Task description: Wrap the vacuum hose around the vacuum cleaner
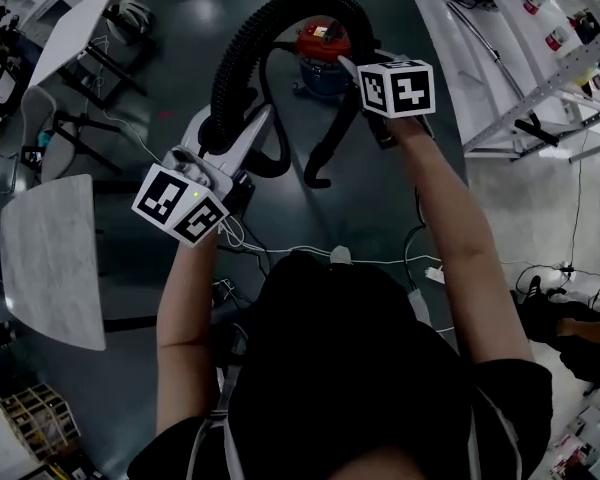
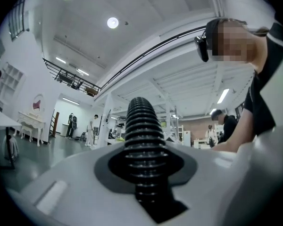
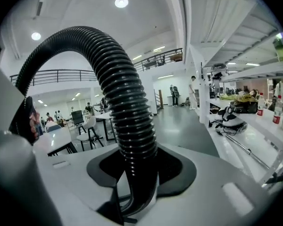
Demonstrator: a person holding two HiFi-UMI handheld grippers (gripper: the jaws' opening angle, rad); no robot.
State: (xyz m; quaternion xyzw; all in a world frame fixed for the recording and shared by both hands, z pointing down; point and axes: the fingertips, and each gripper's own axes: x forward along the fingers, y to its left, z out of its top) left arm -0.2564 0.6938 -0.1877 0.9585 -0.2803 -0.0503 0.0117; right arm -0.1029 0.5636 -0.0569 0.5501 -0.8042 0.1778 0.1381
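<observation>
**A:** Where is the vacuum hose?

**B:** The black, ribbed vacuum hose [image 1: 280, 6] stands in a tall arch. It starts left of the vacuum cleaner [image 1: 323, 56] and curves across above it. The vacuum cleaner is a red-topped canister standing on the dark floor [image 1: 380, 218]. The hose is lifted clear and not yet wound around the canister.

**A:** What holds it up?

**B:** A person with two tools. The left hand-held gripper [image 2: 142, 171] pinches one leg of the arch, left of the vacuum cleaner and nearer the person. The right hand-held gripper [image 3: 132, 178] pinches the other leg, just beside the canister's right side. Below that grip a curved loose end hangs toward the person.

**A:** Why two grips?

**B:** Probably to keep the springy hose in a controlled loop, so the length between the grips can be guided around the canister's body.

**A:** Is there room to move?

**B:** The floor is open left of the vacuum cleaner and beyond it. A metal shelf rack [image 1: 540, 88] stands well to its right, and a pale tabletop [image 1: 50, 258] well to its left. Thin cables [image 1: 310, 253] lie on the floor between the person and the vacuum cleaner, and the hanging end could catch on them.
</observation>
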